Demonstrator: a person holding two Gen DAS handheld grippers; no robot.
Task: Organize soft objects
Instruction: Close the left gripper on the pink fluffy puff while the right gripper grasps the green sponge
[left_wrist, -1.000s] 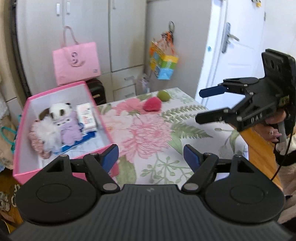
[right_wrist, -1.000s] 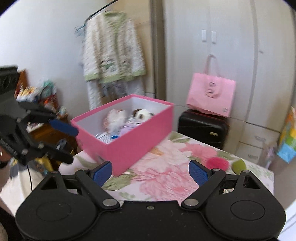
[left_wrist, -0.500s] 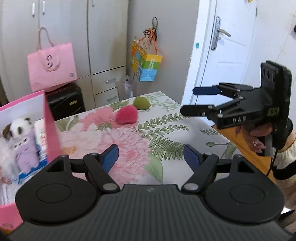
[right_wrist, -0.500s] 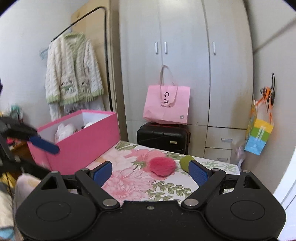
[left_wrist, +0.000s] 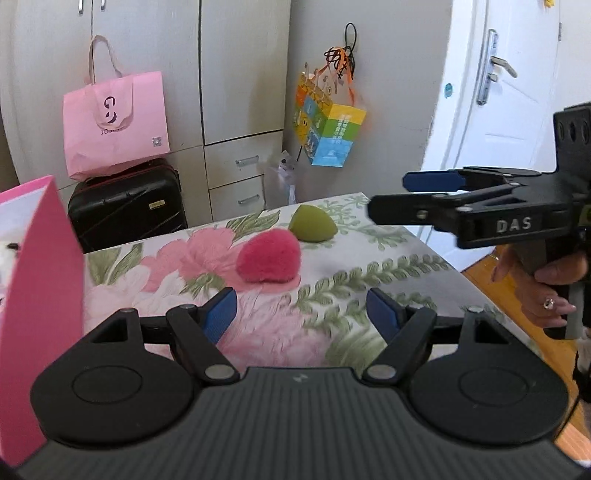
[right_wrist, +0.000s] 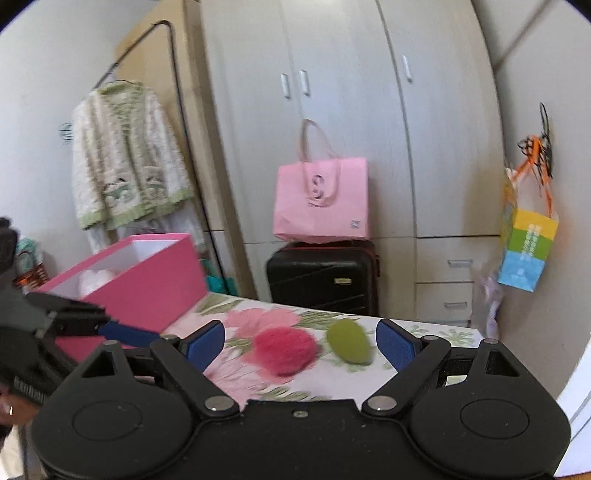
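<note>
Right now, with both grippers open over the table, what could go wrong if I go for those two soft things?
The pink fluffy ball and the green sponge lie close together, so the right gripper may catch both or nudge one away. The green sponge sits near the table edge and could roll off. Both the left gripper and the right one point at the same spot, so they might collide.

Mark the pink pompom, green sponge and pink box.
pink pompom (right_wrist: 284, 349), right wrist view, middle of its fuzzy top.
green sponge (right_wrist: 349, 346), right wrist view, centre of its rounded body.
pink box (right_wrist: 147, 286), right wrist view, outer side wall.
</note>
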